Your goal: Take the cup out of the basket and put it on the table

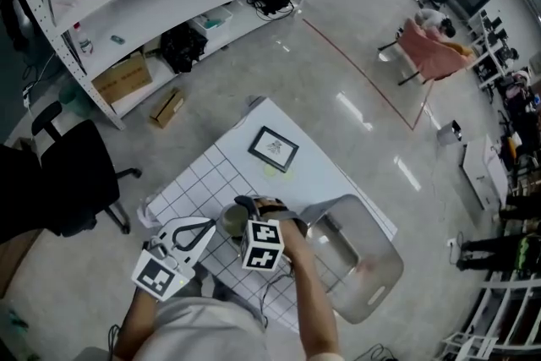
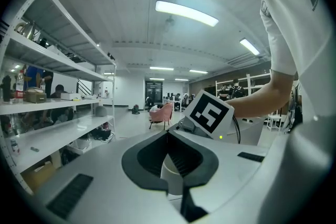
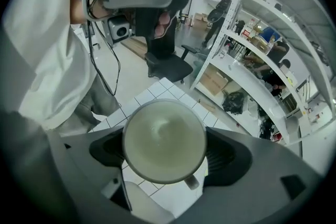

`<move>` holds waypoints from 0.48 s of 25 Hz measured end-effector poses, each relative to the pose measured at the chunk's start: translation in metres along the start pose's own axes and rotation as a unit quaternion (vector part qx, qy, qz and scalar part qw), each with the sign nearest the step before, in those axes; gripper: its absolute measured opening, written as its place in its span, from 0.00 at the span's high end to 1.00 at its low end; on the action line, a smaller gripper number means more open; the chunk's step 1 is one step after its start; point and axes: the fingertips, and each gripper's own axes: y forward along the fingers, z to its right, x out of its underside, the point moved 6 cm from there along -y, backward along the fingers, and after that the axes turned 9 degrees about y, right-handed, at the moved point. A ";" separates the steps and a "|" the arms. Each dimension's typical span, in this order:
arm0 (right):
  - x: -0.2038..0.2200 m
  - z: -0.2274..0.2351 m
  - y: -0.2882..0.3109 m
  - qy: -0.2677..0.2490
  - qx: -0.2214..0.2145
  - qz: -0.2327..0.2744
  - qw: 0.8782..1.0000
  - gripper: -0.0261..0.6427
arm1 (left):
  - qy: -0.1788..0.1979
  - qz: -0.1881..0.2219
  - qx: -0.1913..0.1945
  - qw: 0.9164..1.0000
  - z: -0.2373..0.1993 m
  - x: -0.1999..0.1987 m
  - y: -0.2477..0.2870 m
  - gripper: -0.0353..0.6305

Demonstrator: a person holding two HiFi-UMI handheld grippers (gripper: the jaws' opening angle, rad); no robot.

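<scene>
Pale floor and shelving ring the gridded surface; the basket sits at its right end; my right gripper has its jaws clamped on both sides of the cup, holding it upright over the grid squares, clear of the basket, I judge for lowering; my left gripper, jaws closed on nothing, idles just beside it.

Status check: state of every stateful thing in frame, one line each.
right gripper: shut on the cup.
cup: upright, looks empty, out of the basket, over the gridded table; can't tell if it has touched down.
left gripper: jaws together, holding nothing.
basket: no cup in it.
picture frame: lying flat on the table.
</scene>
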 end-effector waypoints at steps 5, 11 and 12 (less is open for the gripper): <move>-0.001 0.000 0.031 -0.012 0.000 -0.017 1.000 0.32 | -0.006 -0.009 0.000 1.000 -0.001 0.009 0.001 0.93; -0.007 0.000 0.059 -0.012 -0.011 -0.015 1.000 0.32 | -0.011 -0.018 -0.009 1.000 -0.007 0.018 -0.004 0.93; -0.007 0.000 0.063 -0.011 -0.010 -0.014 1.000 0.32 | -0.013 -0.020 -0.010 1.000 -0.007 0.020 -0.004 0.93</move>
